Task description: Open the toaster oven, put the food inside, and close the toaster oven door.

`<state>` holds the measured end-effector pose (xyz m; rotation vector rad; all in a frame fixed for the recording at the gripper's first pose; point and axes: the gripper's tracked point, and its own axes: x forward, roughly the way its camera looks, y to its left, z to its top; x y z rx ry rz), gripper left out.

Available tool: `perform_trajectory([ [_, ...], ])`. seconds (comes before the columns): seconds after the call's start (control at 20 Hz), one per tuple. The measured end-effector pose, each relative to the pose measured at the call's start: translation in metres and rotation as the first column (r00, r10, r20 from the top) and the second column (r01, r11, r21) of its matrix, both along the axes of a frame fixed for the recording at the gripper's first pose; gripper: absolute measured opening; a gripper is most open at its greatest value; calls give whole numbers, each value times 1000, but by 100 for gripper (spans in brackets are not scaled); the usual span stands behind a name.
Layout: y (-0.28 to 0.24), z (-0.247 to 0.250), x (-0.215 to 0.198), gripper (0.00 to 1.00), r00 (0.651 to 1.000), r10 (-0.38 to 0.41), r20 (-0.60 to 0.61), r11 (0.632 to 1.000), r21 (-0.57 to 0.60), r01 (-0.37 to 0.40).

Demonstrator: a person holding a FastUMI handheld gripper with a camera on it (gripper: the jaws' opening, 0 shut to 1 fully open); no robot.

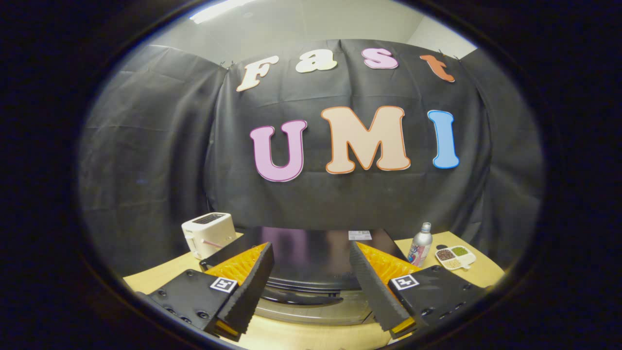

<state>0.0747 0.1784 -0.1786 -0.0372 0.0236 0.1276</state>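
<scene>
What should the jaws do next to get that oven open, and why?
Probably ease down and forward onto the door handle. The gripper is open, holding nothing, above the toaster oven, whose door looks closed; the handle lies between and just below its fingers.

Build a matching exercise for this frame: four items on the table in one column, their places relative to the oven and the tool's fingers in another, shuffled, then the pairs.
Items:
1. white pop-up toaster
2. black glossy toaster oven
3. silver metal bottle
4. white three-part dish of grains

Places:
A. just ahead of the open tool, seen between its fingers, door closed
B. left of the oven, beyond the left finger
C. farthest right, past the bottle
D. right of the oven, upright, beside the dish

Pairs: 1-B, 2-A, 3-D, 4-C
</scene>
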Motion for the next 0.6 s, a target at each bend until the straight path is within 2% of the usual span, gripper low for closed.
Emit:
perform_trajectory([
  [0.4, 23, -51, 19, 99, 999, -15, -44, 1000, -12, 15],
  [0.6, 23, -49, 18, 98, 1000, -26, -7, 999, 42, 27],
])
